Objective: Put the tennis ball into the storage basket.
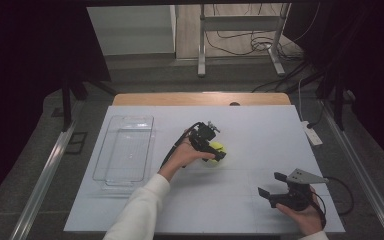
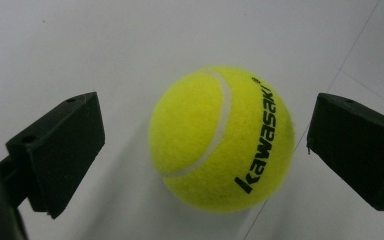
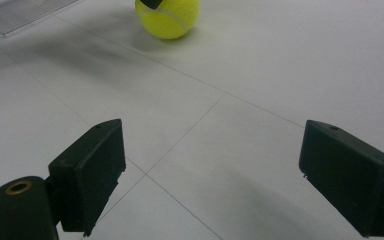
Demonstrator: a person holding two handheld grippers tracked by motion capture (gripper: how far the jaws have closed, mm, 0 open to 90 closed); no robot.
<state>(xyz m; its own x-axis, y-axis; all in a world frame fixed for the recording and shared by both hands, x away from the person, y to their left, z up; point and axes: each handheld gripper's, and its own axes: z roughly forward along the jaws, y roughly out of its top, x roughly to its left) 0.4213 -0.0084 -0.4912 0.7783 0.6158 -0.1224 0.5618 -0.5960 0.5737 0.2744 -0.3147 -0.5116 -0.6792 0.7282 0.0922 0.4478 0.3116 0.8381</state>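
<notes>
A yellow tennis ball (image 1: 216, 151) printed "kawasaki" lies on the white table near its middle. My left gripper (image 1: 213, 149) is down over it, held by a hand in a white sleeve. In the left gripper view the ball (image 2: 221, 138) sits between the two black jaws of the left gripper (image 2: 207, 137), with a gap on each side, so the gripper is open. My right gripper (image 1: 271, 184) rests low at the table's front right, open and empty. In the right gripper view its jaws (image 3: 207, 175) stand wide apart over bare table, and the ball (image 3: 167, 17) lies far ahead.
A clear plastic tray (image 1: 125, 150) lies on the left part of the table, its corner visible in the right gripper view (image 3: 25, 10). The white table top (image 1: 260, 140) has thin seam lines. A white power strip (image 1: 312, 134) lies at the right edge.
</notes>
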